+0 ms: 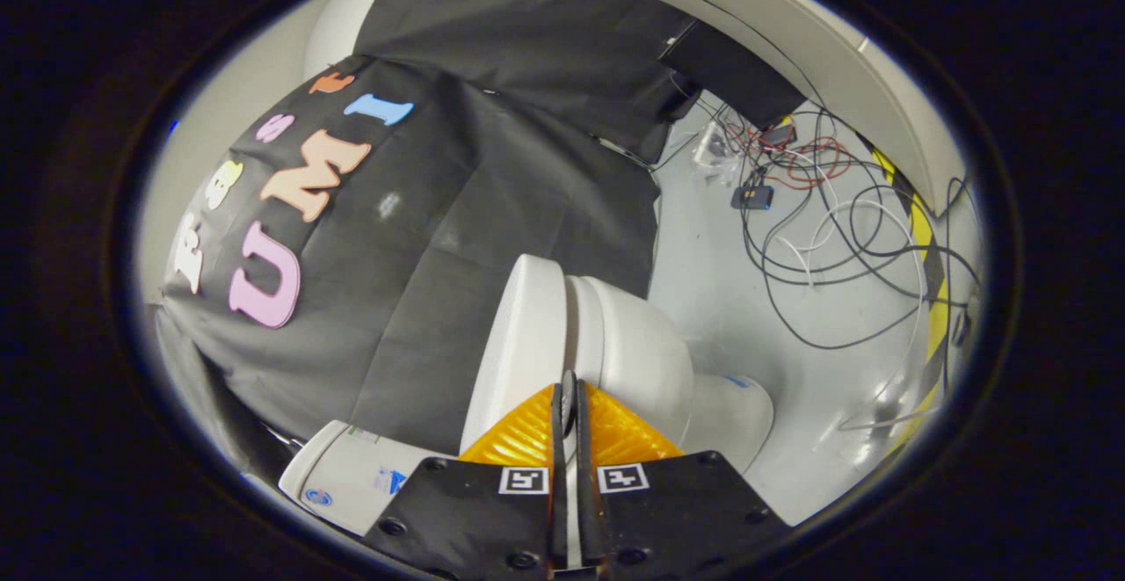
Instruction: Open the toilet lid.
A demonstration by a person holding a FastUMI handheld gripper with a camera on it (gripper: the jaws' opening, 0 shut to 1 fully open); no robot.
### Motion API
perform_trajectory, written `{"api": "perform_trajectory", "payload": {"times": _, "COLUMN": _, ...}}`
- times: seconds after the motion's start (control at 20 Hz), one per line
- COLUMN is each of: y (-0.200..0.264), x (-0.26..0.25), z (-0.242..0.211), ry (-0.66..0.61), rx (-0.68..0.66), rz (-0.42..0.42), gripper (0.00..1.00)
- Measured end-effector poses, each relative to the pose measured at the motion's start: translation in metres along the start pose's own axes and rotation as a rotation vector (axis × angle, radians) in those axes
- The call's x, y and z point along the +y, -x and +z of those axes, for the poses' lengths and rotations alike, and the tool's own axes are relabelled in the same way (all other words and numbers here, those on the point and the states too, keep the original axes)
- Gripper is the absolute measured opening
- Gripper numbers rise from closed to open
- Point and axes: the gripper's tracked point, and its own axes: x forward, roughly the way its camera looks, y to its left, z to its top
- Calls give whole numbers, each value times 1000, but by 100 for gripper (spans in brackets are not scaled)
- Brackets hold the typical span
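Nearest the camera, the tool point(569, 396) is seen with its fingers drawn almost together, nothing held between them. Just ahead of the fingertips, the toilet lid point(518, 335) is raised beside the white bowl point(633, 352). Tangled cables point(817, 212) are spread across the floor point(703, 282) beyond.
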Motion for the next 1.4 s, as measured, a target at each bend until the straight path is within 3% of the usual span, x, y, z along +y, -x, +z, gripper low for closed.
{"api": "perform_trajectory", "payload": {"times": 0.7, "y": 33, "x": 139, "z": 26, "ry": 387, "rx": -58, "rz": 51, "gripper": 6}}
{"api": "perform_trajectory", "payload": {"times": 1.0, "y": 50, "x": 186, "z": 14, "ry": 600, "rx": 8, "rz": 6, "gripper": 6}}
{"api": "perform_trajectory", "payload": {"times": 1.4, "y": 64, "x": 235, "z": -8, "ry": 668, "rx": 24, "rz": 46, "gripper": 6}}
